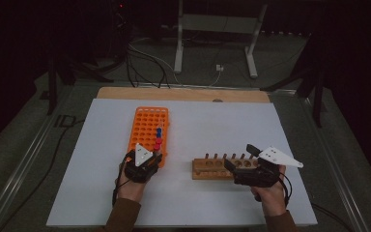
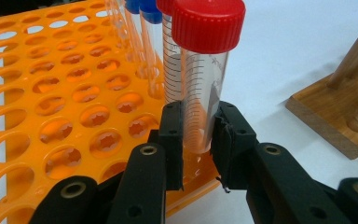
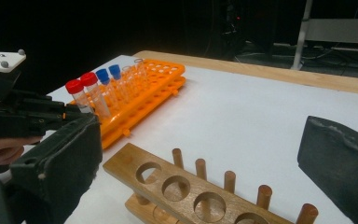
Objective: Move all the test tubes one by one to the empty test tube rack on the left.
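The orange rack (image 1: 147,126) is lying at about 10 o'clock from the table's (image 1: 222,121) centre, and the capped tubes are standing in a row along its right edge. The left gripper (image 2: 200,135) is sitting at the rack's near right corner, its jaws closing on the lower body of the nearest red tube (image 2: 204,79), pads pressing both sides while the tube is standing upright in its hole. A second red tube (image 3: 91,92) and two blue tubes (image 3: 108,84) are standing just behind it. The wooden stand (image 1: 217,168) is lying at about 5 o'clock from centre, well apart from the rack. The right gripper (image 1: 244,164) is hovering over the stand's right end, jaws spread wide and holding nothing.
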Motion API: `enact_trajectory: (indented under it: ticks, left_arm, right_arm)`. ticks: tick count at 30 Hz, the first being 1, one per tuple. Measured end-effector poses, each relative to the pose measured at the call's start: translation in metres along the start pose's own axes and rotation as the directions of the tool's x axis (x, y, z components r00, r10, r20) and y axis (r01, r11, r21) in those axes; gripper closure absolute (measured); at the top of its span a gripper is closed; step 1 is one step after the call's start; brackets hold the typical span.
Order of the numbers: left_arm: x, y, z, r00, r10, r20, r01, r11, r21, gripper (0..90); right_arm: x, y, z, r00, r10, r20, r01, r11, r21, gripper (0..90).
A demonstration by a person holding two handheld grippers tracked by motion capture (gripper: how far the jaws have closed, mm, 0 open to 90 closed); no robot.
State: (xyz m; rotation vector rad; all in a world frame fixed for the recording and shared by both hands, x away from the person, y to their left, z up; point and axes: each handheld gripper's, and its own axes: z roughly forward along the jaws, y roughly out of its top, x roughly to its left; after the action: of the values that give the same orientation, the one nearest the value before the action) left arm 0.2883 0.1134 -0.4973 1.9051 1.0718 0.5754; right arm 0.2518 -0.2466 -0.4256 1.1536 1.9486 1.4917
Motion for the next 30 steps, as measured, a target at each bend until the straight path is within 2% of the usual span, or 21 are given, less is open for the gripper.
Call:
enact_trajectory:
  ticks: [2,3,8,12,14,17,21,24,26,30]
  left_arm:
    - [0.0,0.0,-0.001,1.0,-0.009,-0.002,0.009,1.0,0.003,73.3]
    - [0.001,0.0,-0.002,0.9999,-0.011,-0.003,0.011,0.9999,0.001,69.7]
    - [0.004,0.008,-0.021,0.999,-0.039,0.024,0.041,0.9961,-0.079,55.3]
    - [0.01,0.016,-0.042,0.9986,-0.032,0.042,0.038,0.9857,-0.164,41.6]
    - [0.014,0.019,-0.052,0.9995,-0.016,0.028,0.021,0.9795,-0.201,35.3]
    - [0.023,0.02,-0.066,0.9992,-0.035,0.019,0.039,0.9695,-0.242,29.4]
    - [0.036,0.018,-0.082,0.9969,-0.078,0.006,0.077,0.9581,-0.276,20.4]
    - [0.042,0.017,-0.092,0.9959,-0.09,-0.009,0.084,0.9501,-0.301,15.0]
    - [0.045,0.016,-0.097,0.9952,-0.097,-0.016,0.087,0.9472,-0.308,8.4]
    - [0.049,0.013,-0.103,0.9934,-0.11,-0.032,0.094,0.9423,-0.321,1.1]
  right_arm:
    - [0.0,-0.001,0.0,1.0,-0.002,0.002,0.002,1.0,0.0,0.0]
    - [-0.001,-0.001,0.0,1.0,-0.002,0.003,0.002,1.0,0.0,0.0]
    - [-0.004,-0.001,-0.003,0.9999,0.001,0.01,-0.001,1.0,-0.012,0.0]
    - [-0.009,-0.003,-0.004,0.9996,-0.003,0.027,0.003,1.0,-0.017,0.0]
    - [-0.009,-0.003,-0.005,0.9992,-0.012,0.037,0.012,1.0,-0.017,0.0]
    - [-0.011,-0.004,-0.005,0.9988,-0.021,0.045,0.022,1.0,-0.022,0.0]
    - [-0.015,-0.007,-0.005,0.9985,-0.019,0.052,0.02,1.0,-0.024,0.0]
    - [-0.018,-0.011,-0.004,0.9978,-0.016,0.064,0.018,1.0,-0.019,0.0]
    - [-0.02,-0.013,-0.004,0.9977,-0.011,0.066,0.012,1.0,-0.023,0.0]
    - [-0.025,-0.016,-0.005,0.9975,-0.005,0.07,0.008,0.999,-0.034,0.0]
